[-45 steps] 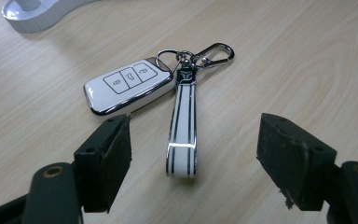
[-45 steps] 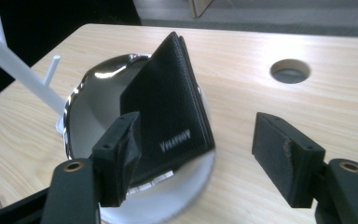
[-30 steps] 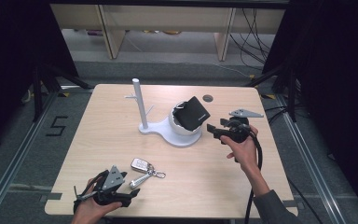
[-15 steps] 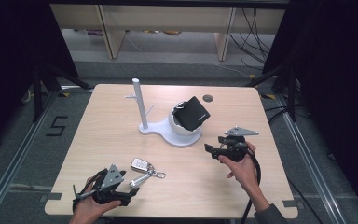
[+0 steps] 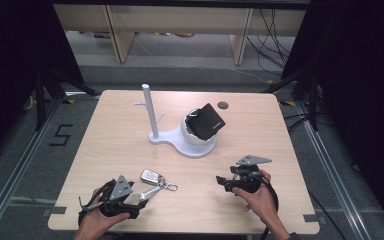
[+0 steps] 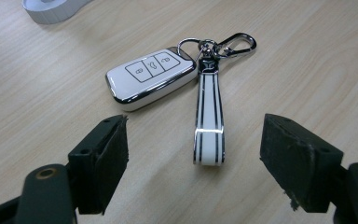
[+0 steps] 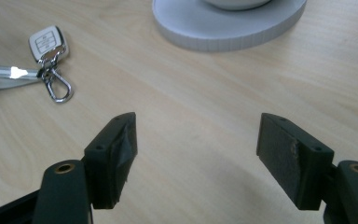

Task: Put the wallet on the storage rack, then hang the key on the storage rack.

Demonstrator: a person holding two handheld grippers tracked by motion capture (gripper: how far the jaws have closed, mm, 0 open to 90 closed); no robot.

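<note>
**White key fob and strap laid near the table's front edge**

Pale wood table [image 5: 105, 130] is seen whole from the high view, with a white stand [image 5: 180, 140] near its middle. Near the front edge, left of centre, the key fob [image 6: 150, 77] is laid flat beside its strap [image 6: 209, 122], joined at a ring. Button outlines and chrome trim are resolved from the left gripper view. The left gripper [image 6: 193, 161] is spread around the strap's end, untouched; the right gripper [image 7: 196, 154] is open over bare wood.

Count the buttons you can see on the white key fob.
3: they sit in a row on the top face of the key fob, which lies flat on the table; its underside is hidden.
</note>
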